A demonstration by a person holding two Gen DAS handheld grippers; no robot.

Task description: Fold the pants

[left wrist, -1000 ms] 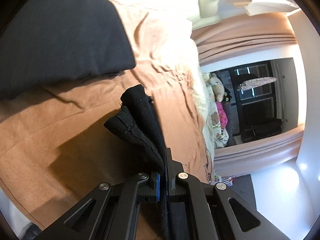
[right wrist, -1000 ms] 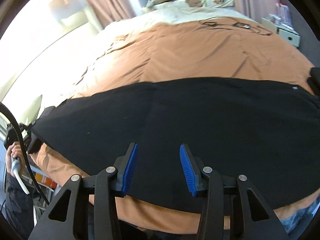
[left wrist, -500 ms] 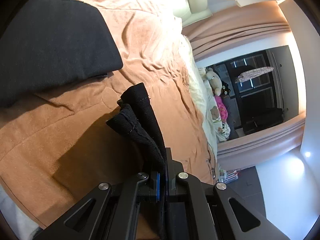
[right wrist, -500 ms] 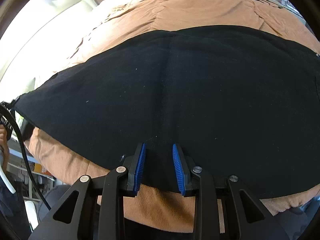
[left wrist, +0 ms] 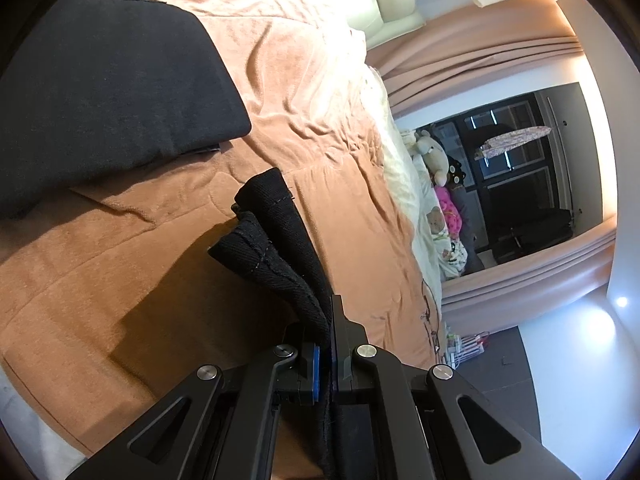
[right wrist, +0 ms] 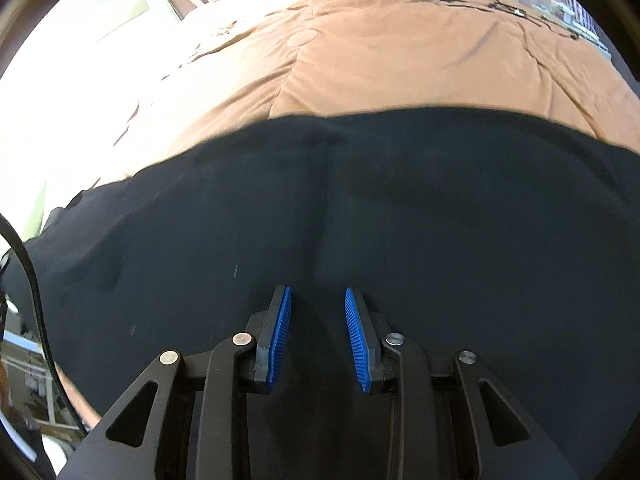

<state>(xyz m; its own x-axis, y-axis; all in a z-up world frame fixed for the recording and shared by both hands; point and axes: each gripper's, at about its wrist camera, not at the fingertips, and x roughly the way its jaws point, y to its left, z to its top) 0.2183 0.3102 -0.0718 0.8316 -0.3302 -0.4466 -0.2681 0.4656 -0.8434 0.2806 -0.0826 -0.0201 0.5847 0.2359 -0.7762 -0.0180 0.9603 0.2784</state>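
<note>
Black pants [right wrist: 360,200] lie spread flat across an orange-brown bed cover [right wrist: 400,52]. My right gripper [right wrist: 316,296] hovers low over the cloth near its front edge. Its blue pads [right wrist: 280,336] stand a narrow gap apart, with the flat fabric beneath them and nothing pinched. In the left wrist view my left gripper [left wrist: 330,320] is shut on a bunched, stitched edge of the pants [left wrist: 276,240], which stands up from the jaws above the bed cover [left wrist: 320,80]. A further flat stretch of the pants [left wrist: 112,92] lies at the upper left.
Cream bedding and plush toys [left wrist: 434,152] line the far side of the bed, with pink curtains [left wrist: 480,40] and a dark window behind. A thin dark wire [right wrist: 460,0] lies on the cover's far end. A black cable [right wrist: 32,280] hangs at the left.
My right gripper's jaws narrowed, and it dropped closer and moved across the pants, which now fill the lower view. The left gripper kept its grip and rolled slightly.
</note>
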